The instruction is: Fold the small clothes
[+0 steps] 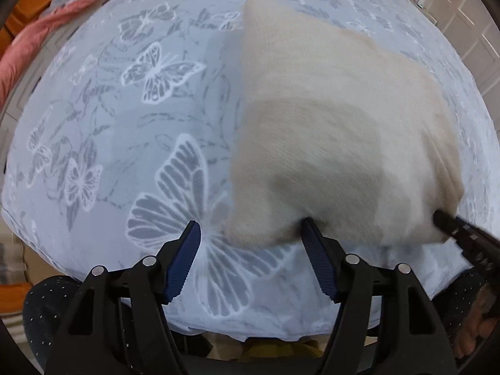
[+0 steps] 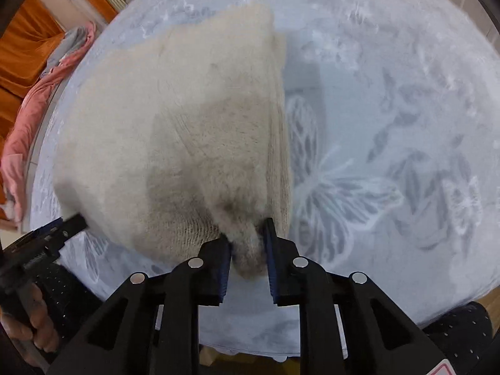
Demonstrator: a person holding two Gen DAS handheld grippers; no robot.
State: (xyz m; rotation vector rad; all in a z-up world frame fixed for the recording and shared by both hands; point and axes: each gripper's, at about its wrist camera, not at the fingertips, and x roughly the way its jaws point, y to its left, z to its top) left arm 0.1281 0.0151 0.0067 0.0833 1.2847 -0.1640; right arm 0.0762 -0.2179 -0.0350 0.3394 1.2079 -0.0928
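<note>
The cream knit (image 1: 337, 131) lies on the butterfly-print worktop (image 1: 125, 125), its long axis running from 6 toward 12 o'clock. The right claw (image 2: 247, 243) pinches its near right corner. The left claw (image 1: 250, 234) gapes wide at the near left edge, one finger touching the hem and nothing gripped.

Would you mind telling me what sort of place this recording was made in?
Most likely a room in a home. A cream knitted garment lies on a surface under a butterfly-print cloth, with pink and grey laundry piled beside orange curtains and a panelled door.
</note>
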